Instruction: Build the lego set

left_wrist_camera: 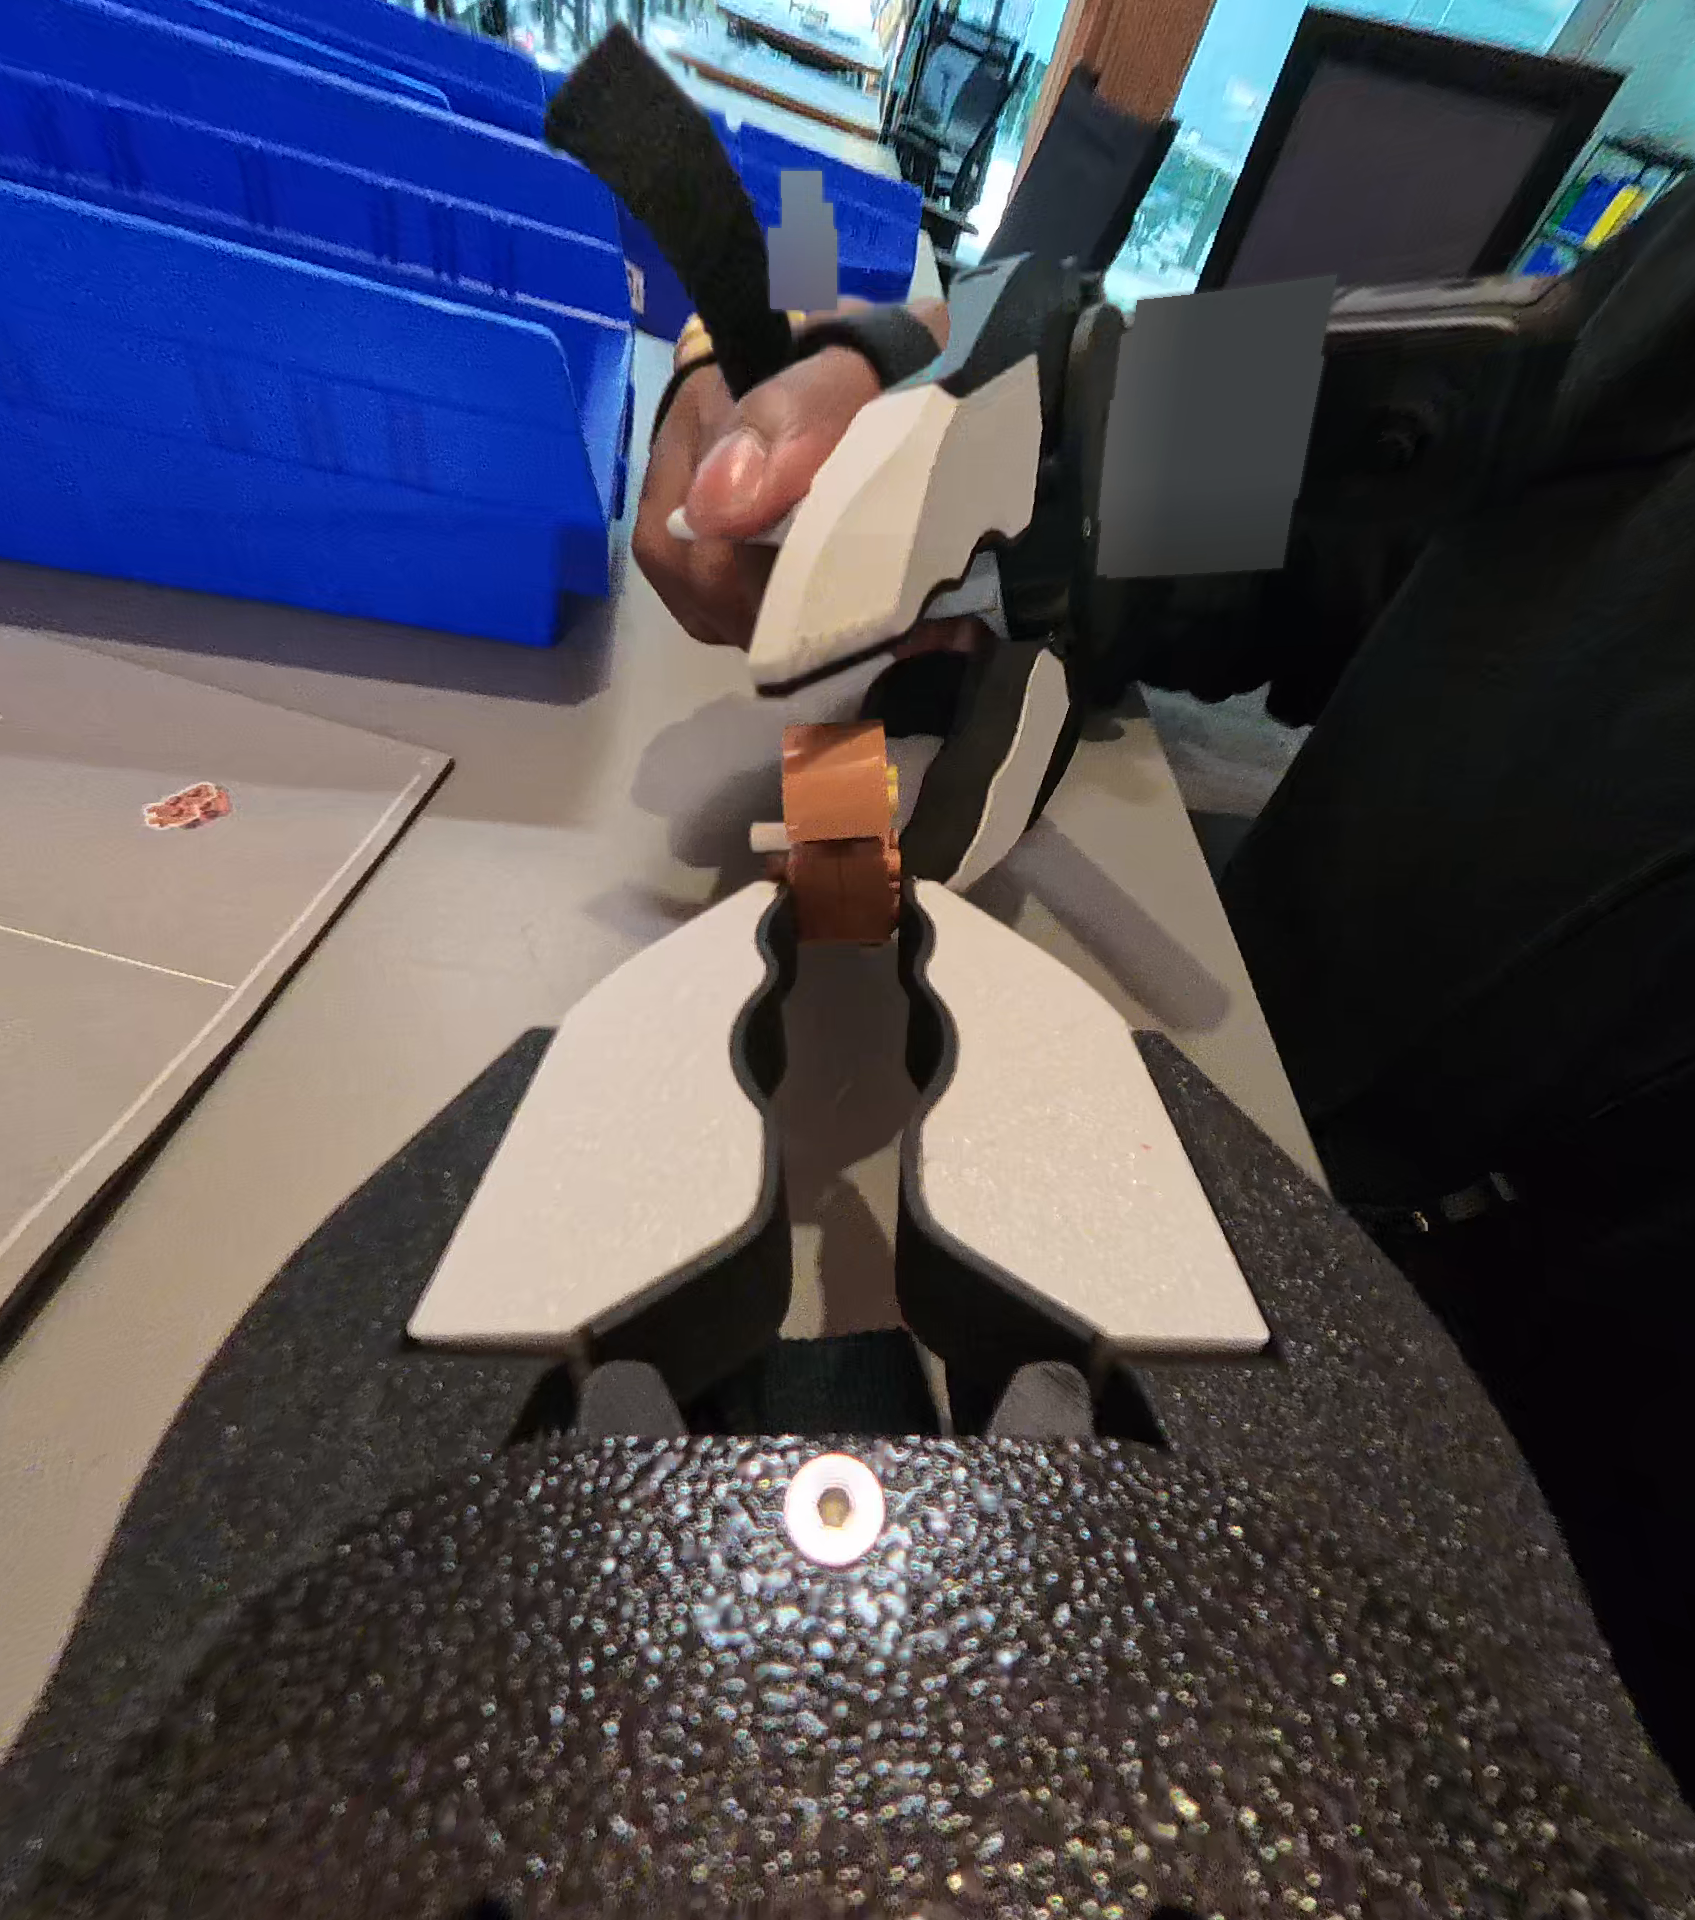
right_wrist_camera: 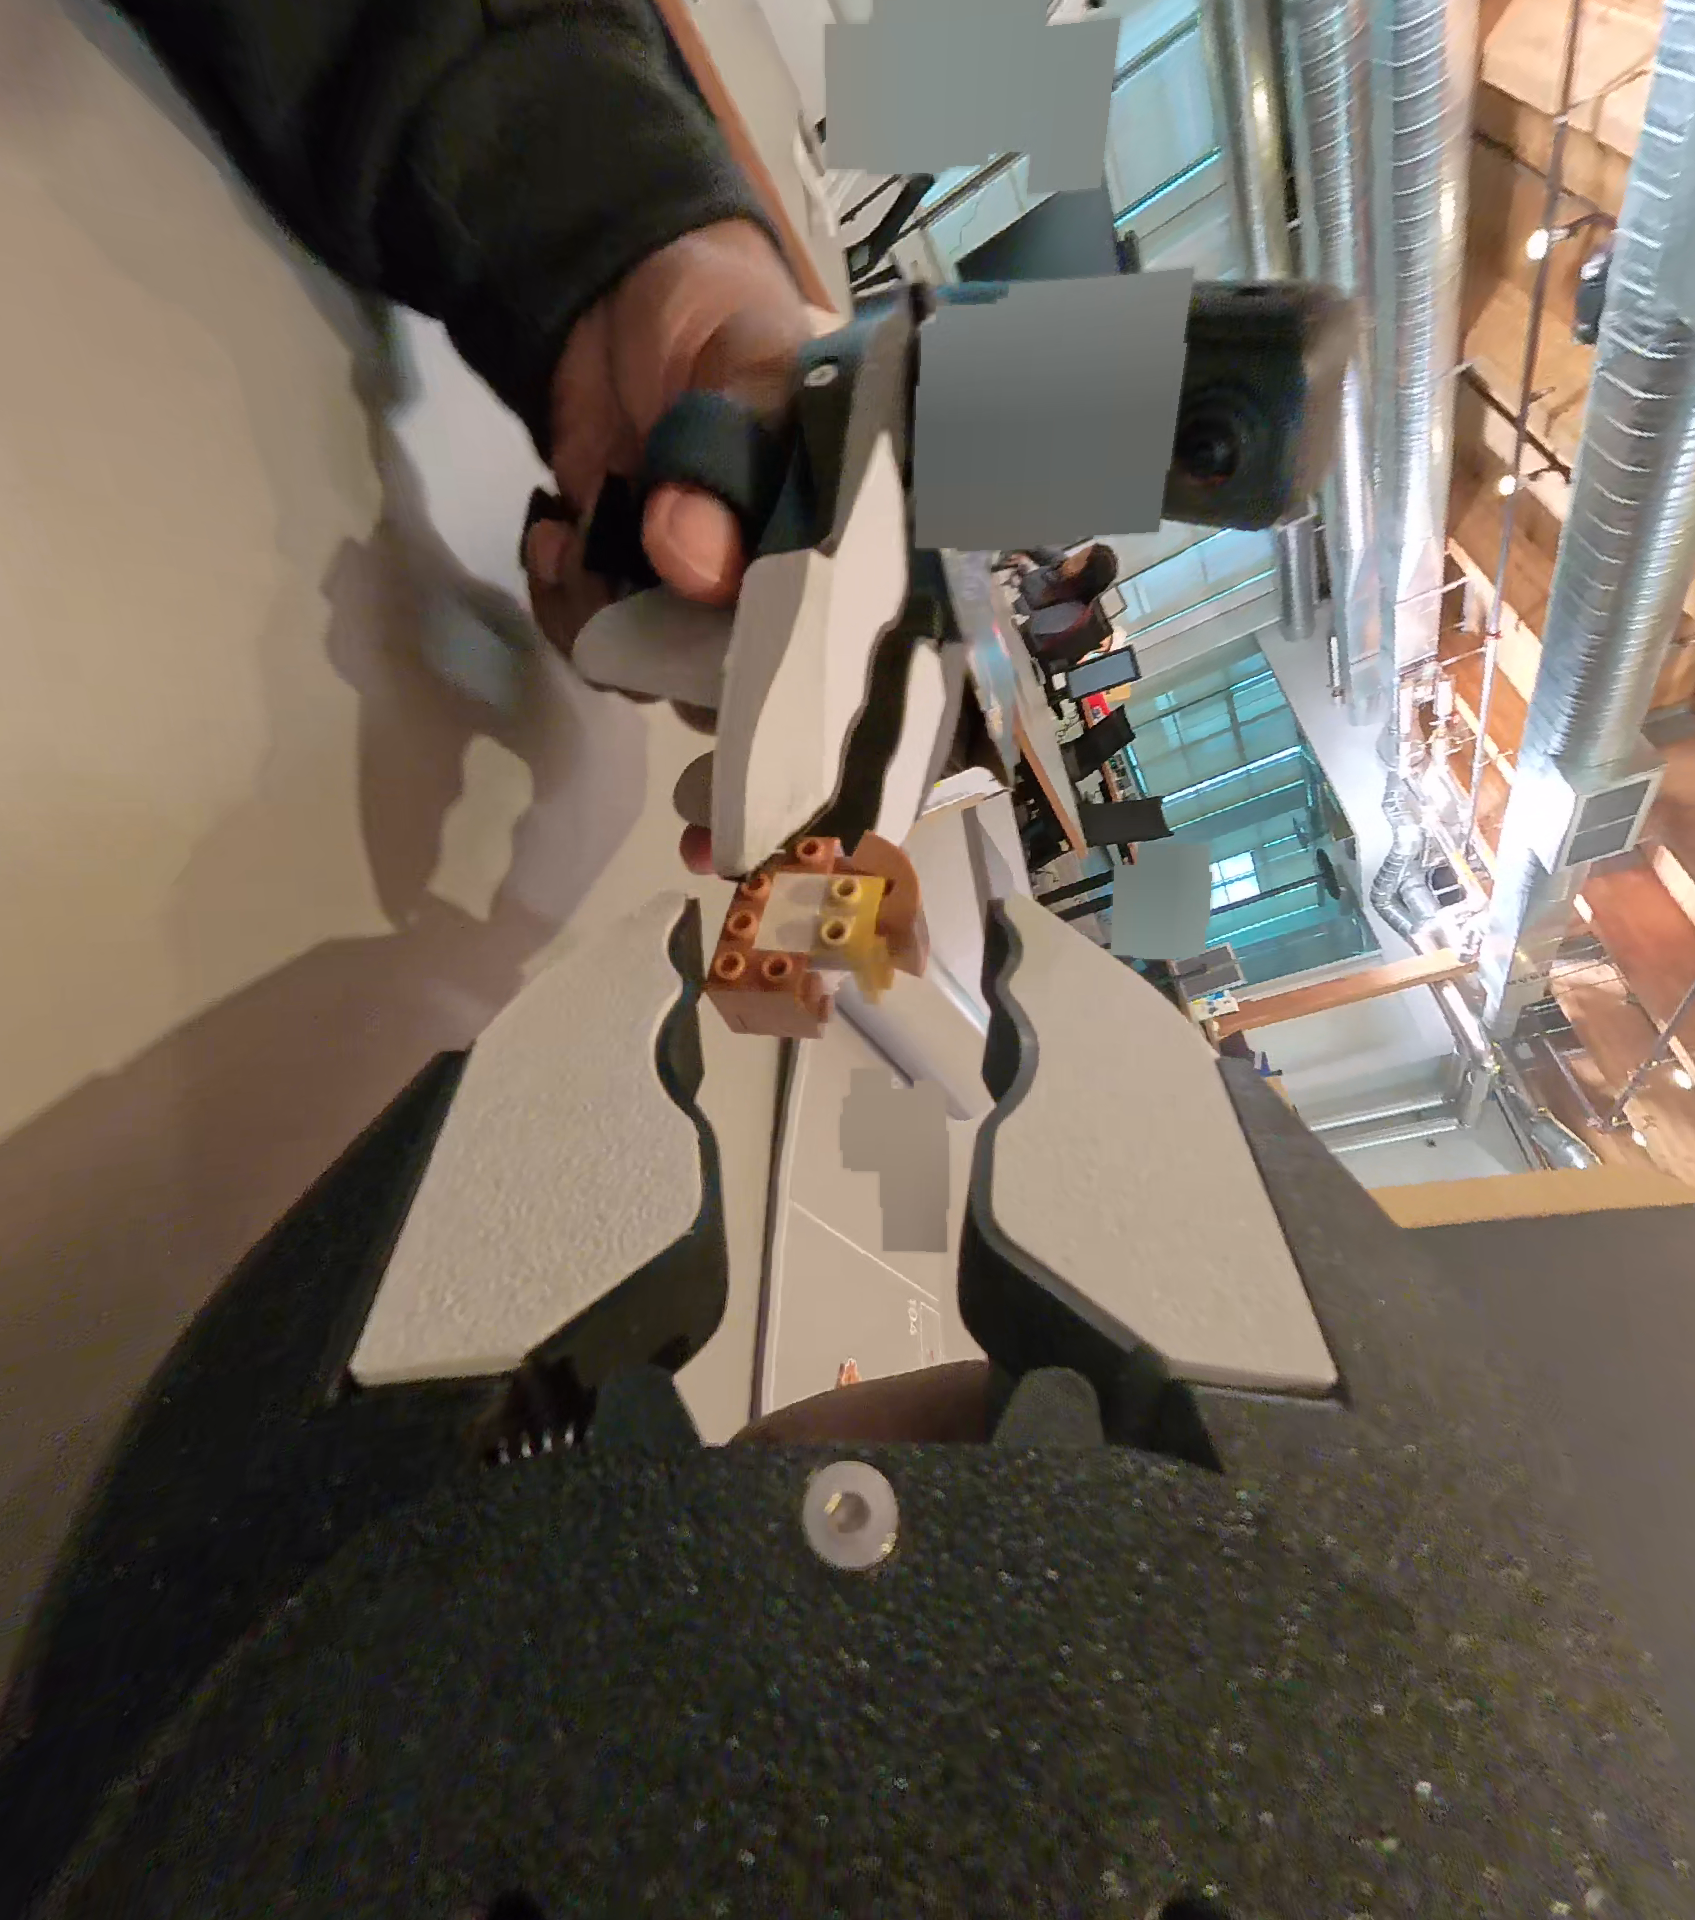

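Observation:
My left gripper [left_wrist_camera: 843, 909] is shut on a small brown brick assembly [left_wrist_camera: 835, 790] and holds it above the grey table [left_wrist_camera: 510, 935]. Both pads press its lower brown block. The right wrist view shows the assembly [right_wrist_camera: 770, 987] with brown studs, a white plate and a yellow piece [right_wrist_camera: 848, 914], with the left gripper [right_wrist_camera: 817, 844] gripping it from above. My right gripper [right_wrist_camera: 838, 920] is open. Its fingers [right_wrist_camera: 594, 1039] stand on either side of the assembly with gaps to the pads. In the left wrist view its fingers [left_wrist_camera: 874, 540] reach in from the upper right.
Blue storage bins [left_wrist_camera: 230, 416] line the back left of the table. A grey mat with white lines [left_wrist_camera: 95, 935] lies at the left. A person in dark clothing [left_wrist_camera: 1549, 831] stands close on the right, hands on both grippers. Both grippers' tips are close together, under 4 cm apart.

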A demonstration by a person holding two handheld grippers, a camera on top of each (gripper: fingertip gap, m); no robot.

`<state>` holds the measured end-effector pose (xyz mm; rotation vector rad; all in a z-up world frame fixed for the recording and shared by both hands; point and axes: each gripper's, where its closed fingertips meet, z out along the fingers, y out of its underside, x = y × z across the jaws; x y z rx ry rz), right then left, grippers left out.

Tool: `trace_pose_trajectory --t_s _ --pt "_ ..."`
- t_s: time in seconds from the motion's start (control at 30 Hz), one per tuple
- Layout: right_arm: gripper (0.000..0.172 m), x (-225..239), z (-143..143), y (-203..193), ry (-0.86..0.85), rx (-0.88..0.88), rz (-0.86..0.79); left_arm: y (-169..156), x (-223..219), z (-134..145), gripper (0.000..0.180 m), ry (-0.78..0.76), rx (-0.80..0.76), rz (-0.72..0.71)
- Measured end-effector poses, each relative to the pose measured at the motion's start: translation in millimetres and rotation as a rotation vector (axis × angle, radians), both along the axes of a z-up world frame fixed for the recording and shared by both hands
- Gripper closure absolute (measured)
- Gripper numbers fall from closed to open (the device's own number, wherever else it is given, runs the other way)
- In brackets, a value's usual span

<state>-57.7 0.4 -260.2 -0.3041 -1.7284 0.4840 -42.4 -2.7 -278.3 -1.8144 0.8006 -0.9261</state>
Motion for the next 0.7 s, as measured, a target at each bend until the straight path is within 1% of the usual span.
trace_pose_trajectory --t_s 0.1,0.17,0.27,0.37,0.53,0.6,0.7 --pt "0.125 -1 -15 0 -0.047 0.090 -0.013 -3 4 -4 0.162 0.019 -0.040 -0.020" --pt "0.130 -1 -19 0 -0.061 0.128 -0.014 -5 5 -10 0.162 0.036 -0.082 -0.028" --pt "0.130 1 -24 -2 -0.099 0.148 -0.001 -8 7 -15 0.163 0.036 -0.154 -0.043" --pt "0.130 2 -29 -4 -0.128 0.172 0.008 -11 9 -20 0.163 0.052 -0.193 -0.056" --pt "0.130 2 -34 -5 -0.157 0.223 0.000 -13 9 -26 0.163 0.081 -0.226 -0.059" --pt "0.129 1 -36 -3 -0.157 0.258 -0.017 -12 8 -27 0.163 0.098 -0.221 -0.050" --pt "0.129 0 -36 -2 -0.156 0.261 -0.026 -11 7 -28 0.163 0.110 -0.216 -0.040"
